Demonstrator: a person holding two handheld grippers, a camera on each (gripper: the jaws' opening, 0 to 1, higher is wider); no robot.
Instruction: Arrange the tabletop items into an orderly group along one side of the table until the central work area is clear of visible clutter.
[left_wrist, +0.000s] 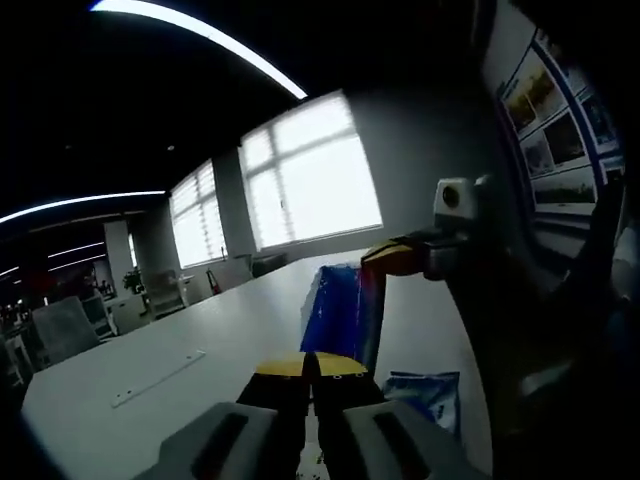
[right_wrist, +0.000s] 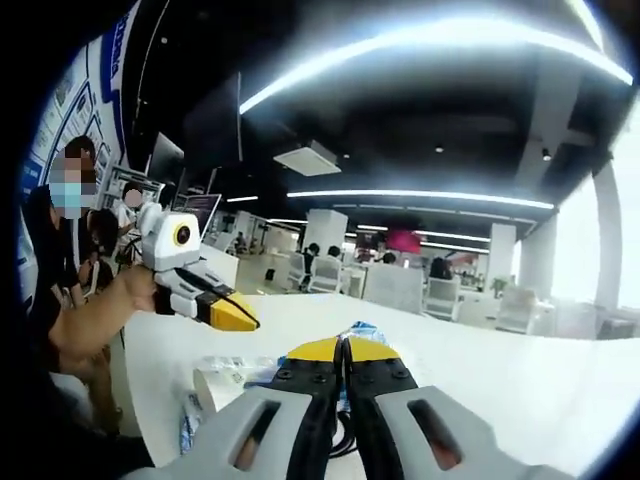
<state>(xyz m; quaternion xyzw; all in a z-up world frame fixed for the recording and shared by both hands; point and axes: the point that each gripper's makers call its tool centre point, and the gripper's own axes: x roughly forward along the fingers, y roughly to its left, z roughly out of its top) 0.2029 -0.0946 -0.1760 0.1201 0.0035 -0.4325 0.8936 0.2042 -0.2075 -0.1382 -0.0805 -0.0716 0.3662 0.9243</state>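
Observation:
In the left gripper view, my left gripper (left_wrist: 310, 368) rises from the bottom with its yellow-tipped jaws shut and nothing visible between them. Just beyond it a blue package (left_wrist: 338, 308) stands upright on the white table (left_wrist: 200, 340). My right gripper (left_wrist: 393, 258) comes in from the right, its yellow tip close to the package's top corner; I cannot tell whether they touch. In the right gripper view, the right gripper (right_wrist: 340, 350) is shut, with a bit of blue packaging (right_wrist: 366, 328) just behind its tips. The left gripper (right_wrist: 232, 314), held by a hand, hovers over the table, shut.
A blue-and-white packet (left_wrist: 425, 392) lies near the table's right edge. A thin white strip (left_wrist: 158, 378) lies flat to the left. Pale packets (right_wrist: 228, 376) sit beside the right gripper. A poster wall (left_wrist: 560, 120) runs along the right; people (right_wrist: 60, 230) stand by the table.

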